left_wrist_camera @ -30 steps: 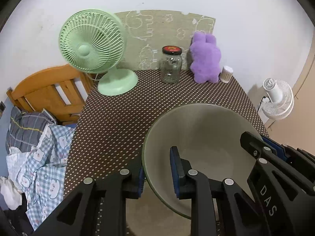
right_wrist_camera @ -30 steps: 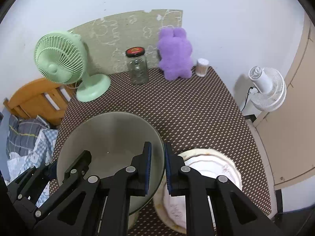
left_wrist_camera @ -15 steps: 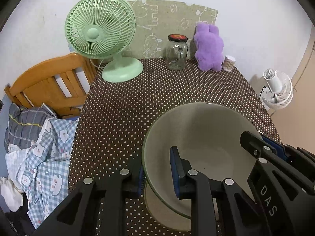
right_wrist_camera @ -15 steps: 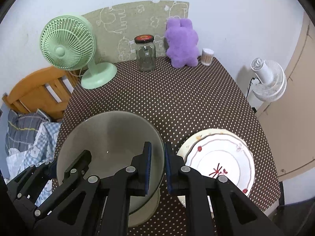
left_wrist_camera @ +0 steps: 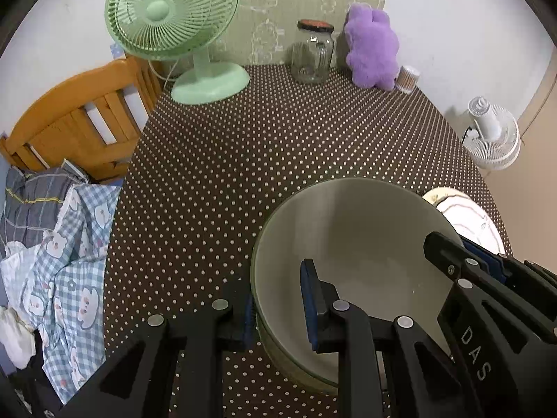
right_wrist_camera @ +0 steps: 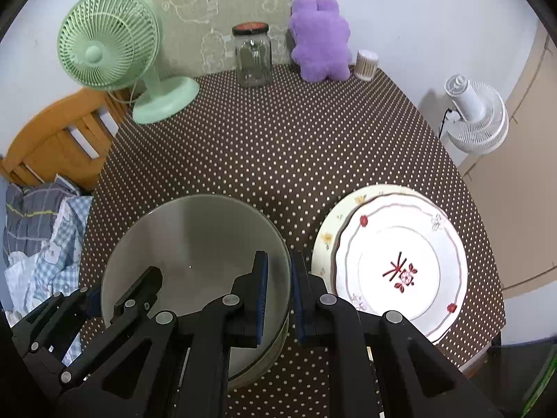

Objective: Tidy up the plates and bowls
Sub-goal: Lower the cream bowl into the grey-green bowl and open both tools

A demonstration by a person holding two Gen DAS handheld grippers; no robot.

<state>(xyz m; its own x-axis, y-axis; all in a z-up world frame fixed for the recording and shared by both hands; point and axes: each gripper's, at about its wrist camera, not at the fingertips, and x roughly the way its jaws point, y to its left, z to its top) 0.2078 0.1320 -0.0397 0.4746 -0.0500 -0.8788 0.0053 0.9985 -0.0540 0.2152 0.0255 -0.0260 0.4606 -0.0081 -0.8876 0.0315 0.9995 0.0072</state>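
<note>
A large grey-green bowl [left_wrist_camera: 351, 244] sits at the near edge of the dotted table, over a second bowl [right_wrist_camera: 268, 355] whose rim shows beneath it. My left gripper [left_wrist_camera: 276, 299] is shut on the bowl's left rim. My right gripper [right_wrist_camera: 278, 289] is shut on its right rim, one pad inside [right_wrist_camera: 261, 278], one outside. The bowl also shows in the right wrist view [right_wrist_camera: 195, 240]. A stack of white patterned plates [right_wrist_camera: 400, 261] lies on the table to the right of the bowl; its edge shows in the left wrist view [left_wrist_camera: 466, 216].
At the table's far edge stand a green desk fan [left_wrist_camera: 174, 28], a glass jar [left_wrist_camera: 313, 52], a purple plush toy [left_wrist_camera: 372, 45] and a small container [left_wrist_camera: 407, 78]. A wooden bed frame [left_wrist_camera: 80, 122] with bedding is left; a white fan [right_wrist_camera: 473, 118] stands right.
Both grippers with the bowl have come down and back toward the near table edge. The plate stack has come fully into the right wrist view. A lower bowl's rim now shows under the held bowl.
</note>
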